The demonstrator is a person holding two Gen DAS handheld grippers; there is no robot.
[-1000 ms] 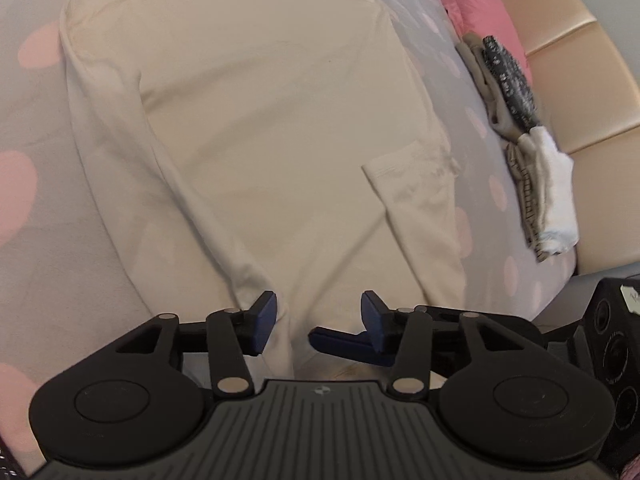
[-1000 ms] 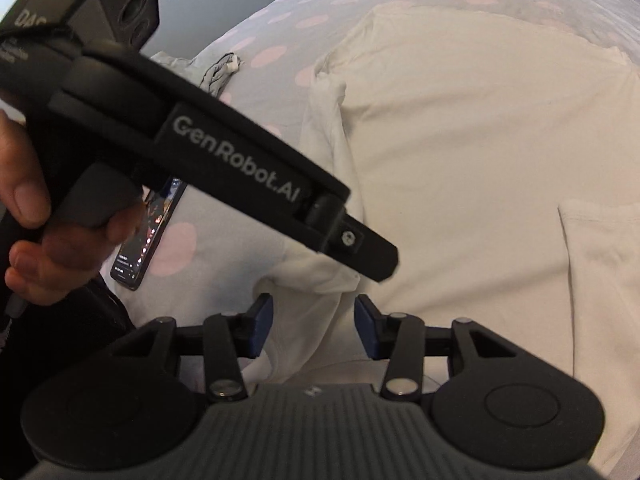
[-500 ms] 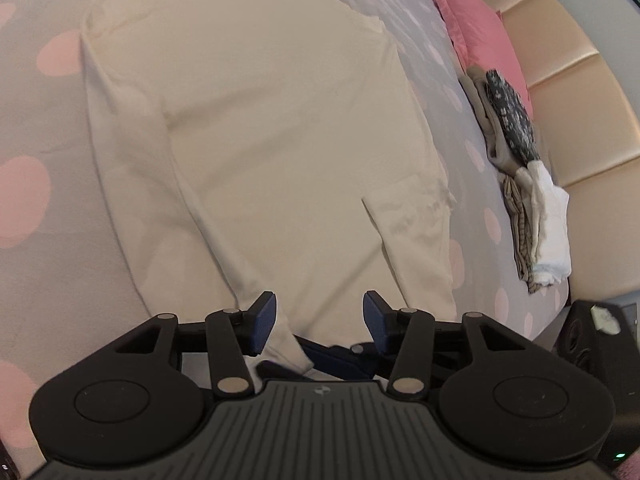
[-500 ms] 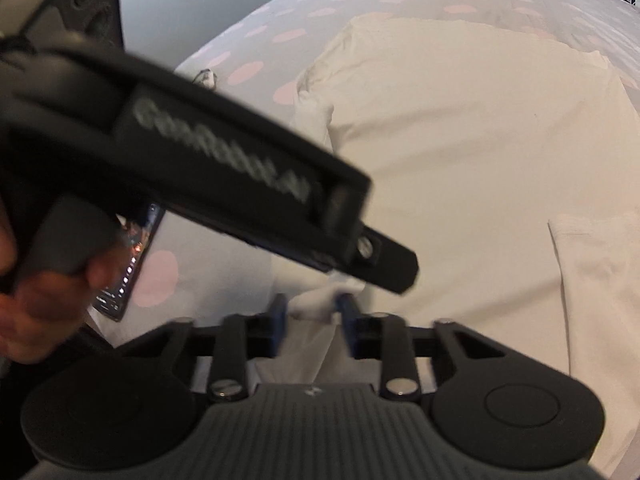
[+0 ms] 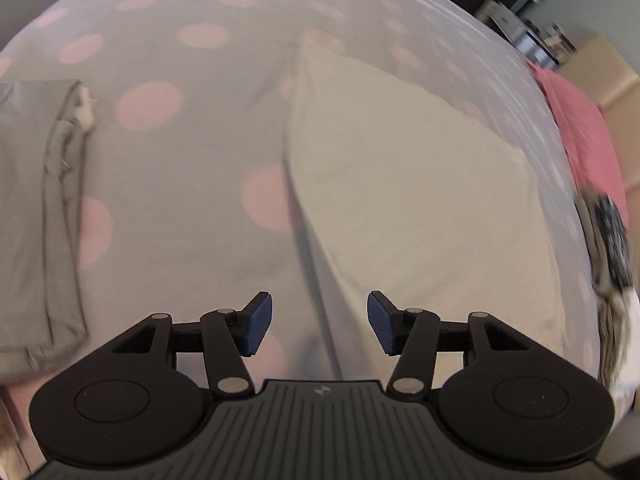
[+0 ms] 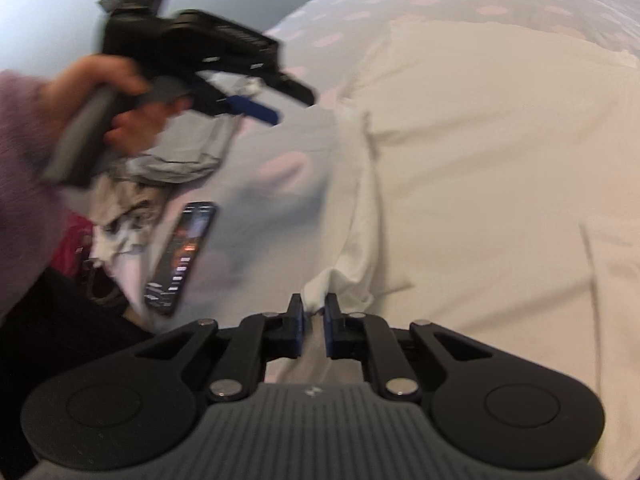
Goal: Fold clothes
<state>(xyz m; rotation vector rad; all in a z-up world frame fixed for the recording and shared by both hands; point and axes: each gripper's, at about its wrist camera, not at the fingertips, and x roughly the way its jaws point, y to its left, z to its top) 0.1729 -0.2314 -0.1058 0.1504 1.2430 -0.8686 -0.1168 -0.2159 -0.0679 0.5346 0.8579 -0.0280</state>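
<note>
A cream long-sleeved shirt point(image 5: 400, 184) lies spread flat on the spotted bedspread point(image 5: 180, 160). My left gripper point(image 5: 320, 312) hovers over the shirt's left edge, its jaws opening, with nothing between the pads. In the right wrist view this shirt point(image 6: 480, 140) fills the right side, and the left gripper point(image 6: 284, 104) is blurred at the upper left in a person's hand point(image 6: 120, 92). My right gripper point(image 6: 313, 312) is closing, and its pads pinch the end of the shirt's near sleeve point(image 6: 352, 256).
A grey garment point(image 5: 40, 220) lies flat at the left. A lit phone point(image 6: 182, 256) rests on the bed beside a heap of clothes point(image 6: 132, 200). A pink pillow point(image 5: 580, 140) and a stack of folded clothes point(image 5: 608, 240) sit along the right edge.
My left gripper swung away to the left, off the sleeve end, and its jaws widened. The right gripper's jaws closed onto the sleeve end and stayed in place.
</note>
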